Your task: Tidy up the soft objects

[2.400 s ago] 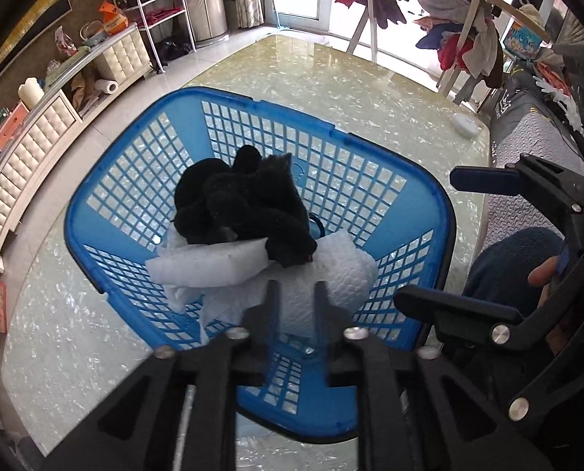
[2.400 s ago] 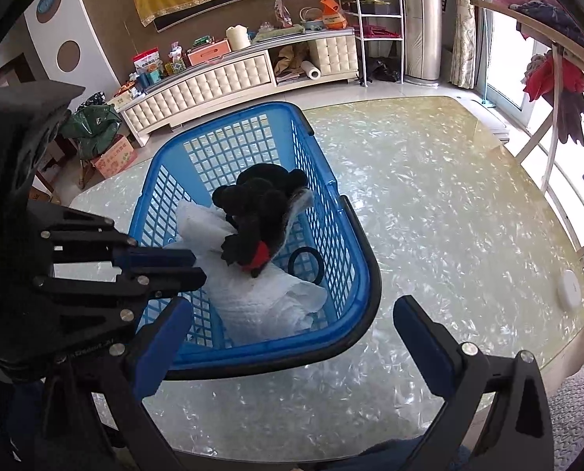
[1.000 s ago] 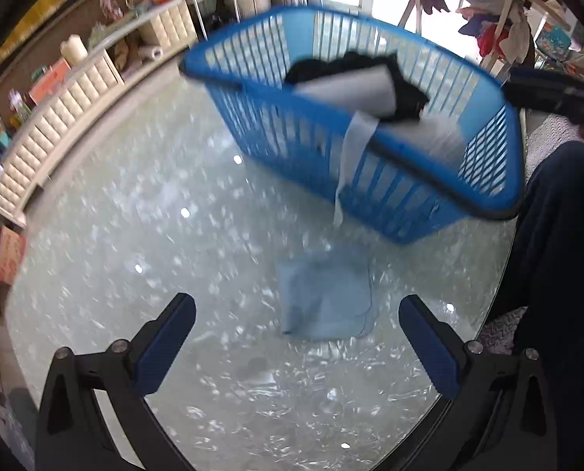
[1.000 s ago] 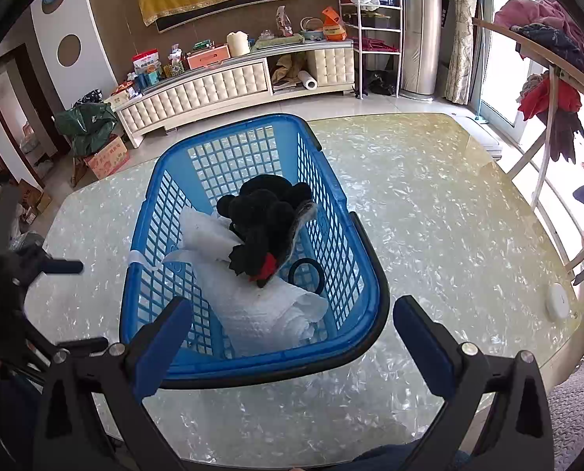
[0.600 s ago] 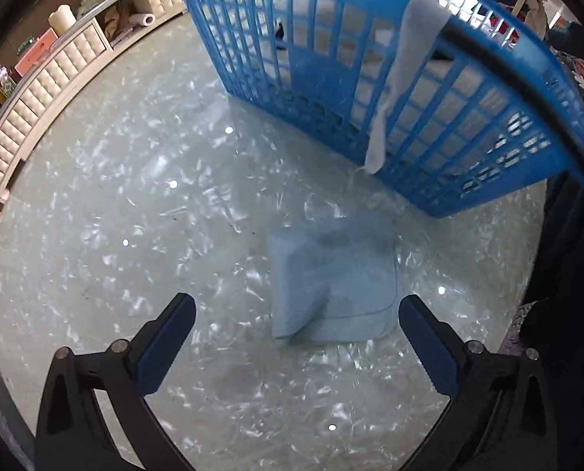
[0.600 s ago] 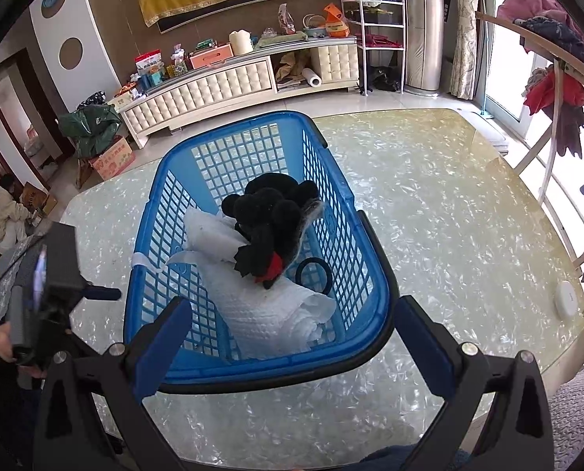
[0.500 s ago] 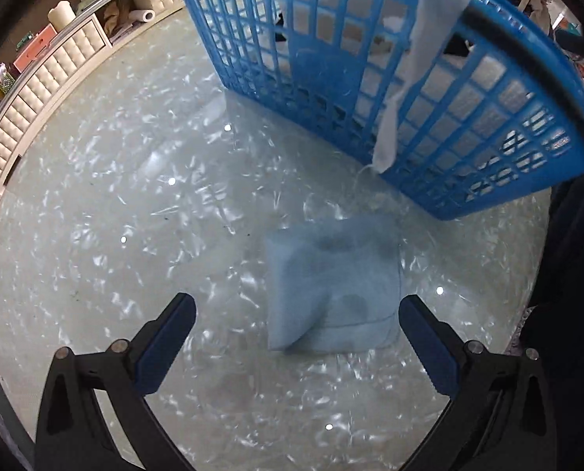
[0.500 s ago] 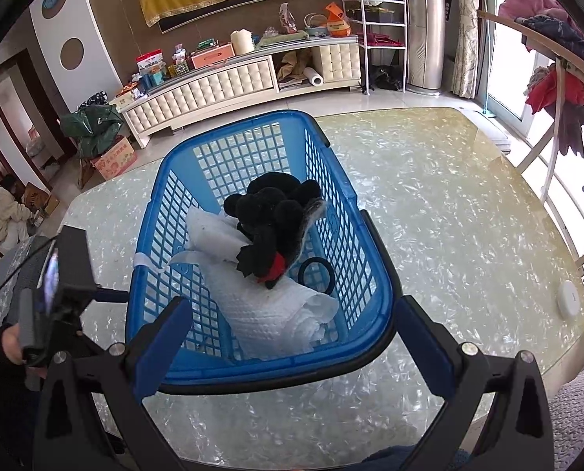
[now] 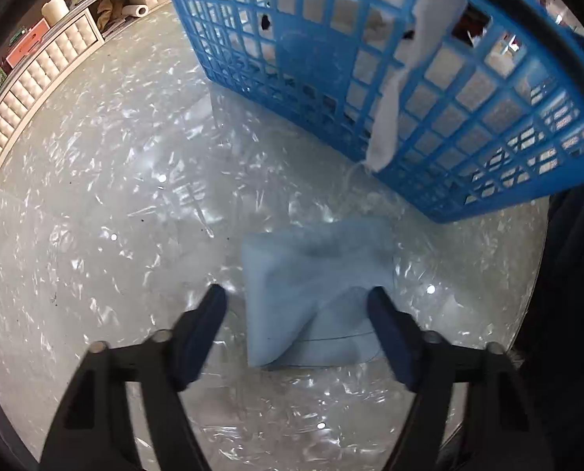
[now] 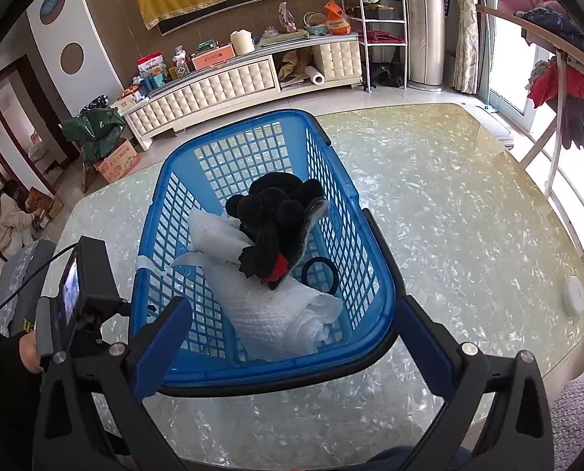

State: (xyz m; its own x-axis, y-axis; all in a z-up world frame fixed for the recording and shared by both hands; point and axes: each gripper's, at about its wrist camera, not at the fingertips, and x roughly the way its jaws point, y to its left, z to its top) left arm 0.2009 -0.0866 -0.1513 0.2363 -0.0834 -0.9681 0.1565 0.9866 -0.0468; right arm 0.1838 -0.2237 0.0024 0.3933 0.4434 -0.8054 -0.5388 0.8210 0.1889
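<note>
Low in the left wrist view, the left gripper (image 9: pixel 296 306) spreads its blue-padded fingers either side of a soft, folded pale-blue cloth (image 9: pixel 315 294) lying on the glossy pearl-flecked table (image 9: pixel 115 216). Above it stands the blue plastic lattice basket (image 9: pixel 468 117). In the right wrist view, the right gripper (image 10: pixel 294 329) gapes before the basket, which holds a waffle-textured white towel (image 10: pixel 280 318) under a fuzzy black plush (image 10: pixel 272 216).
</note>
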